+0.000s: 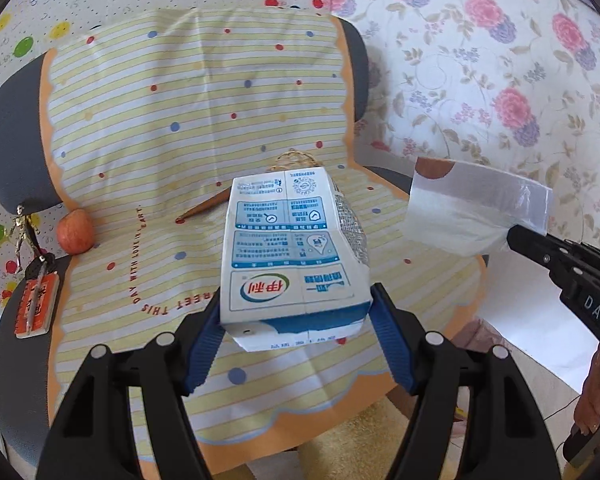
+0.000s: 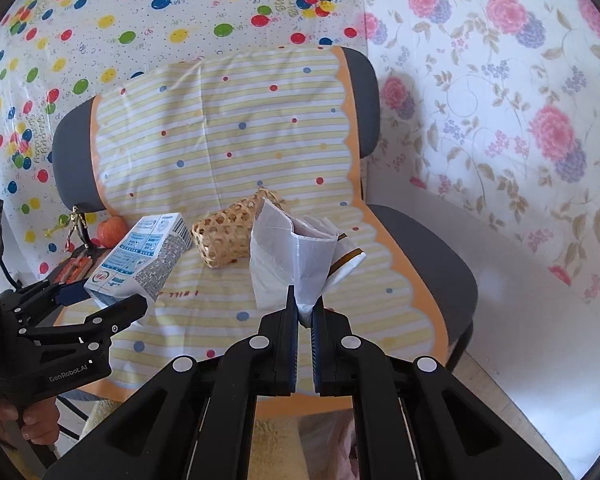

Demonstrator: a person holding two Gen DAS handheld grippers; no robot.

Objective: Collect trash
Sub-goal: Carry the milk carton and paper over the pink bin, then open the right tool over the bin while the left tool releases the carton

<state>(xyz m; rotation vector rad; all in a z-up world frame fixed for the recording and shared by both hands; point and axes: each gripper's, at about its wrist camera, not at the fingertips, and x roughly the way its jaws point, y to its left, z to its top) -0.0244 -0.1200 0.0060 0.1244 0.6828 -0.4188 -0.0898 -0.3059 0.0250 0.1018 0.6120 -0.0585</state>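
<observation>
Over the chair seat, seen from the left wrist camera, the left gripper (image 1: pixel 296 316) is clasping a white and blue milk carton (image 1: pixel 296 252) between its blue pads, lifting it clear of the striped, dotted cloth (image 1: pixel 188 92) that is covering the grey chair (image 1: pixel 12 140). A woven basket (image 1: pixel 294 160) is peeking out behind the carton's far end, with a brown stick-like thing lying beside it that I cannot identify. An apple (image 1: pixel 75 232) is sitting at the cloth's left edge, and a bunch of keys with an orange tag (image 1: pixel 34 300) is lying nearer the camera beside it. At the right, the right gripper (image 1: pixel 512 236) is reaching in, pinching a white plastic wrapper (image 1: pixel 472 212).

From the right wrist camera, the right gripper (image 2: pixel 305 304) is showing its jaws clenched almost together on the bottom edge of the wrapper (image 2: pixel 292 256), which is standing up crumpled above the seat. The basket (image 2: pixel 230 232) is lying on its side on the cloth (image 2: pixel 228 136), just behind the wrapper. At the left, the left gripper (image 2: pixel 100 300) is holding the carton (image 2: pixel 140 256) tilted in the air, and a hand (image 2: pixel 24 420) is gripping its handle. The apple (image 2: pixel 110 230) is resting at the seat's back corner.
</observation>
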